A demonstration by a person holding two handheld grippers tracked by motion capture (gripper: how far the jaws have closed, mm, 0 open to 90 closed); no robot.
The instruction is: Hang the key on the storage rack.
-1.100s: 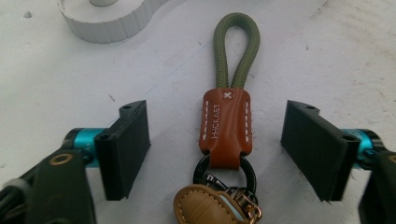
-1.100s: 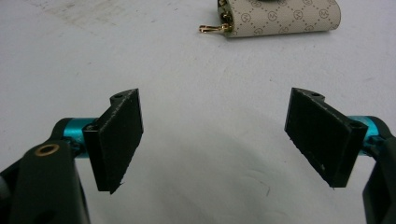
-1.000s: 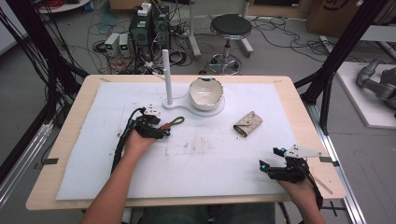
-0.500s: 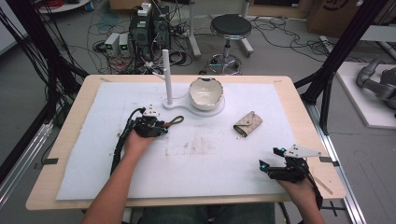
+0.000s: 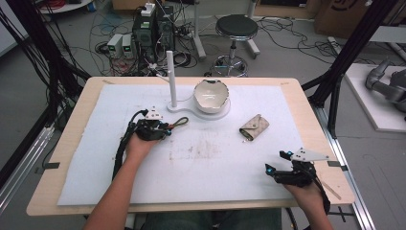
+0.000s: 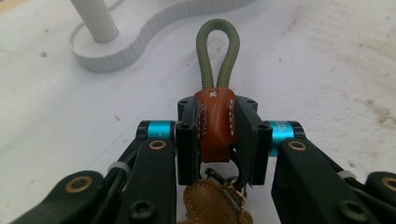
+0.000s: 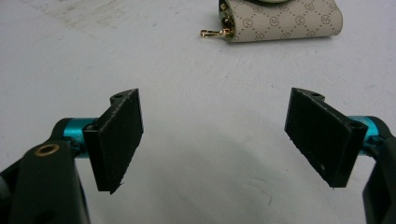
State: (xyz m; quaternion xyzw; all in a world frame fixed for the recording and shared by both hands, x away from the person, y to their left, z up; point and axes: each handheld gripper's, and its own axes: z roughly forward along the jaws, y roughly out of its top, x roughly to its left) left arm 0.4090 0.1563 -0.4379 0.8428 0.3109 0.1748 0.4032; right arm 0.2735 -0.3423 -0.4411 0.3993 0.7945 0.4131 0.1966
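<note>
Pinching the brown leather key fob point(image 6: 215, 123) in my left gripper point(image 6: 215, 135), just beside the white stand point(image 5: 171, 79), I fear its olive cord loop point(image 6: 217, 53) slipping (right gripper point(image 7: 219, 140) gapes empty).

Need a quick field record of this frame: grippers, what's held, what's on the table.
left gripper: shut on the keychain, clamping its brown leather tab
keychain loop: green cord, pointing toward the white stand
right gripper: open, holding nothing, jaws wide apart over the white mat
wallet: beige patterned, lying on the mat ahead of the right gripper, gold zip pull showing
bowl: white, on the stand's base, beside the post
table: wooden, covered by the mat
</note>
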